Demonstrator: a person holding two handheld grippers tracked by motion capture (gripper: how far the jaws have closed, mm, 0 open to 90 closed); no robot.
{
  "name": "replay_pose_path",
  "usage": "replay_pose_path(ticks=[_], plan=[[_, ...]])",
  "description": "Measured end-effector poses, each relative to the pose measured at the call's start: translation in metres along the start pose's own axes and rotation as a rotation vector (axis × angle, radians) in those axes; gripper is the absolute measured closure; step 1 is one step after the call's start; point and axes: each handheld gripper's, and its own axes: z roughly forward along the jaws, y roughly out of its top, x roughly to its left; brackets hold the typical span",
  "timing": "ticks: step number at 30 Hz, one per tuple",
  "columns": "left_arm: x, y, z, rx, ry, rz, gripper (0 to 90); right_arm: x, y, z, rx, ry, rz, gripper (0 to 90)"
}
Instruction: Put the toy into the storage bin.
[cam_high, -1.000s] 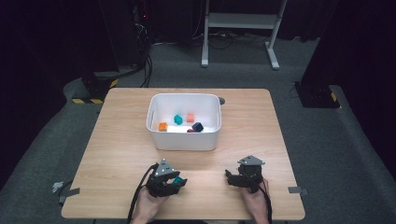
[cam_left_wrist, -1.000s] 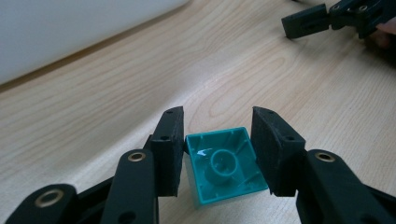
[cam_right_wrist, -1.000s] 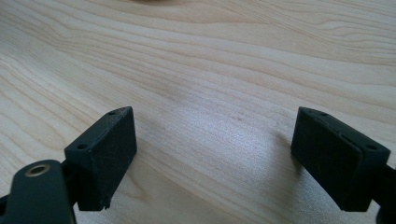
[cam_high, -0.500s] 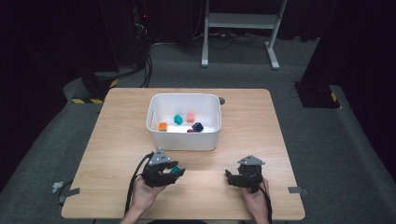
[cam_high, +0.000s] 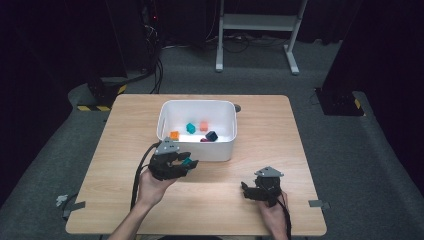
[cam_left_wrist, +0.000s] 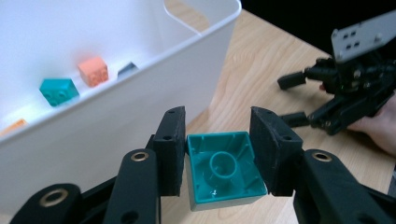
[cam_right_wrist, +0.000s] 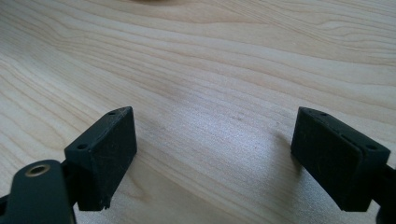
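My left gripper (cam_left_wrist: 217, 154) (cam_high: 186, 162) is shut on a teal brick (cam_left_wrist: 225, 171) (cam_high: 187, 161), hollow underside toward the camera, lifted just in front of the white bin's near wall (cam_left_wrist: 130, 107). The white bin (cam_high: 220, 145) holds a teal brick (cam_high: 190, 128) (cam_left_wrist: 59, 90), two orange bricks (cam_high: 203, 125) (cam_high: 174, 135) and a dark blue one (cam_high: 211, 135). At the table's near right, my right gripper (cam_high: 246, 189) (cam_right_wrist: 212, 154) rests low over bare wood, jaws wide apart and open with nothing between them.
The wooden table (cam_high: 280, 130) has free surface left and right of the bin. A small dark round thing (cam_high: 237, 107) lies behind the bin's right corner. Beyond the table stand a white frame (cam_high: 260, 22) and cables on grey carpet.
My left gripper has risen off the table and moved forward toward the bin's near wall, carrying the teal brick. The right gripper has stayed put.
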Motion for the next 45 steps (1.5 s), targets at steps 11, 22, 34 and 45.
replay_pose_path(ticks=[11,22,34,45], plan=[[0.011,0.034,-0.006,-0.032,-0.016,0.003,57.1,0.000,0.000,0.000,0.000,0.000,0.000,13.9],[0.030,0.065,-0.002,-0.043,-0.022,-0.016,57.2,0.000,0.000,0.000,0.000,0.000,0.000,13.9],[0.048,0.083,0.014,-0.014,0.025,-0.025,57.3,0.000,0.000,0.000,0.000,0.000,0.000,13.9],[0.060,0.090,0.037,0.005,0.049,-0.045,57.3,0.000,0.000,0.000,0.000,0.000,0.000,13.9]])
